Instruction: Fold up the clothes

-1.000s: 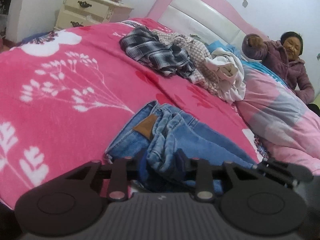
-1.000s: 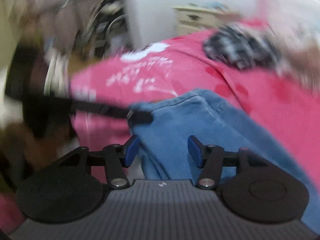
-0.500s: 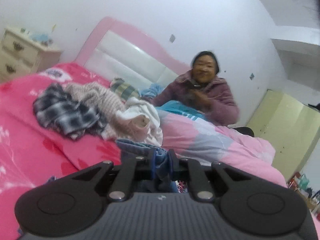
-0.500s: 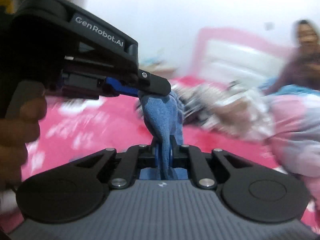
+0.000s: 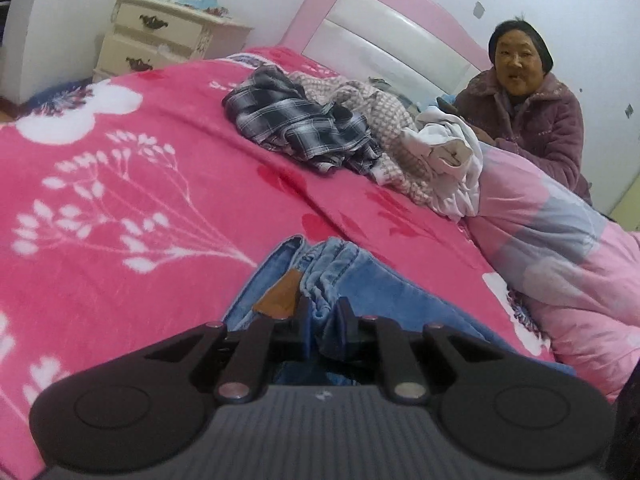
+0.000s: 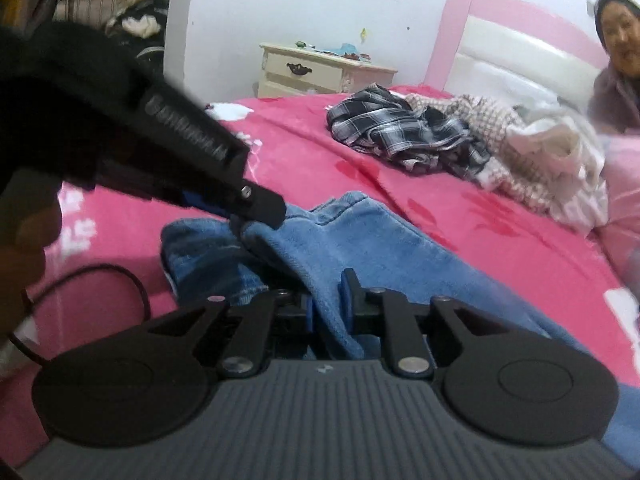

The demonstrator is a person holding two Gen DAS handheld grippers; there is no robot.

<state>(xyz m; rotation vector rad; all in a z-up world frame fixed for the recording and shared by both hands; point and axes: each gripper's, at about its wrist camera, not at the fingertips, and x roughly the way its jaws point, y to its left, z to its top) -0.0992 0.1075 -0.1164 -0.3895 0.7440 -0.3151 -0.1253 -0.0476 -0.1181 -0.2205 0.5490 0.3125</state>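
Observation:
Blue jeans (image 5: 380, 284) lie on the pink flowered blanket (image 5: 120, 184) near the bed's front edge, brown waist patch up. My left gripper (image 5: 322, 320) is shut on a bunched fold of the denim by that patch. In the right wrist view the left gripper (image 6: 262, 216) reaches in from the left and pinches the edge of the jeans (image 6: 380, 240). My right gripper (image 6: 326, 308) has a ridge of the blue cloth between its blue pads; its jaws are opening slightly, and the pads still touch the cloth.
A heap of clothes lies mid-bed: a plaid shirt (image 5: 296, 128), a checked garment (image 5: 384, 112) and a white one (image 5: 452, 168). A pink quilt (image 5: 560, 248) lies at the right, a person in a purple jacket (image 5: 536, 132) behind it. A cream nightstand (image 5: 160, 40) stands back left.
A second ago the right gripper was open over the jeans; it then closed on them. Both grippers lifted the jeans half a second ago and have come back down to the blanket.

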